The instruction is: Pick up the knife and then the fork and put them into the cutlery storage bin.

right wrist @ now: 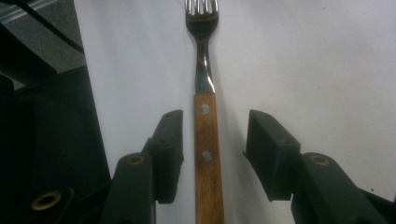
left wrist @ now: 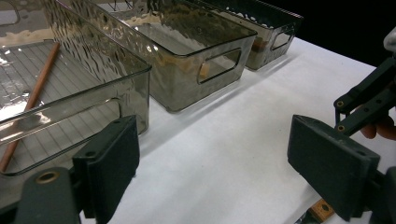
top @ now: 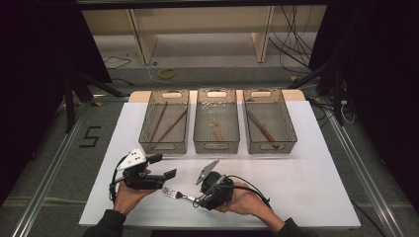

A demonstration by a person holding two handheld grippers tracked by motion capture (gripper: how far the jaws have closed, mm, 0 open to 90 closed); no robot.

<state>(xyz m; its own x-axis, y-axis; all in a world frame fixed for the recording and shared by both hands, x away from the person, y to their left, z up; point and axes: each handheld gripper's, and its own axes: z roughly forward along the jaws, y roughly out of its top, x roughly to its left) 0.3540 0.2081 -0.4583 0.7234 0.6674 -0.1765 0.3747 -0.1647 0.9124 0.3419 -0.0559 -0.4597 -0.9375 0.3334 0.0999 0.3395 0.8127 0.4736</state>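
I have the right gripper [top: 196, 199] low over the white counter [top: 296, 187], its fingers [right wrist: 170, 149] astride the wooden handle of the fork [right wrist: 206, 140]. In the right gripper view the left finger sits just beside the handle while the right one is apart from it, so nothing is grasped. The fork lies flat near the counter's front edge, tines pointing toward my left gripper [top: 165, 167], whose fingers [left wrist: 114, 163] are spread wide and empty near the three bins [top: 216, 123].
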